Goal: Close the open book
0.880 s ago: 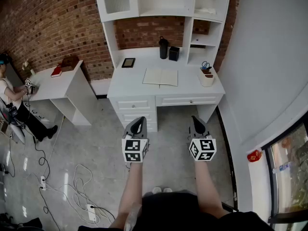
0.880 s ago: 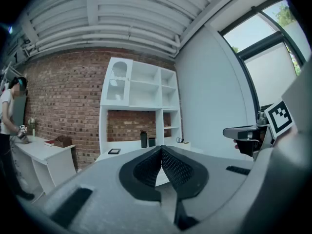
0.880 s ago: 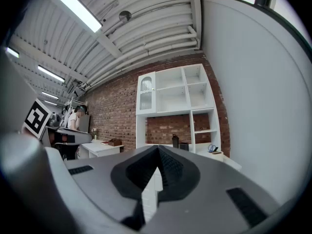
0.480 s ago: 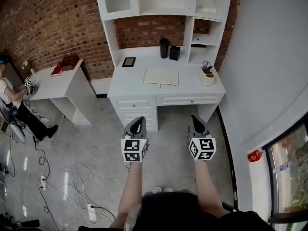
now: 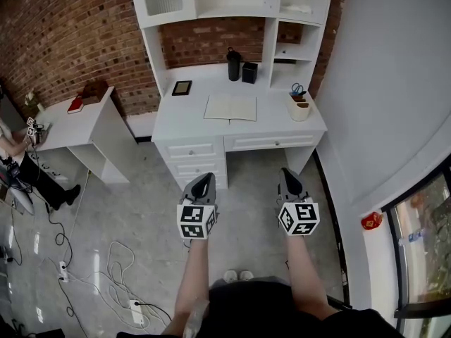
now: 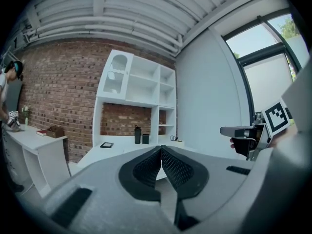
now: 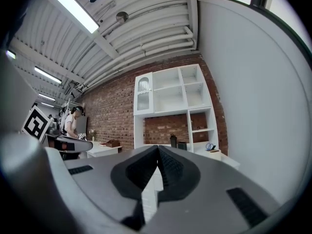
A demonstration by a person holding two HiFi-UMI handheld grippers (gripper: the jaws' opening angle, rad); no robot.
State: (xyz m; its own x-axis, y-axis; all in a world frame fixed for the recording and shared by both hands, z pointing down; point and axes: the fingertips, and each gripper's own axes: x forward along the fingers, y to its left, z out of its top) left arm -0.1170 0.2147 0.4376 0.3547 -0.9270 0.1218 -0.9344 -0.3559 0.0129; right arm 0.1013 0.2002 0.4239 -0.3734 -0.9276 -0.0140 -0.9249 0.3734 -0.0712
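The open book (image 5: 230, 108) lies flat, pages up, on the white desk (image 5: 190, 122) under the shelf unit, well ahead of both grippers. My left gripper (image 5: 204, 179) and right gripper (image 5: 286, 174) hang side by side over the floor in front of the desk, short of it. Both point level toward the desk. In the left gripper view the left gripper (image 6: 161, 148) has its pads pressed together with nothing between them. The right gripper (image 7: 157, 148) in its own view is also shut and empty. The jaws hide the book in both gripper views.
On the desk stand a black bottle (image 5: 233, 64), a black box (image 5: 249, 72), a small framed tablet (image 5: 182, 87) and a pen holder with scissors (image 5: 299, 106). A side table (image 5: 77, 122) carries a red book (image 5: 75, 104). Cables (image 5: 116, 259) trail on the floor. A person (image 5: 17, 157) stands far left.
In the head view the desk and shelves have slid a little left and up. Both grippers keep their place and stay shut. The person at the left edge is further out of frame.
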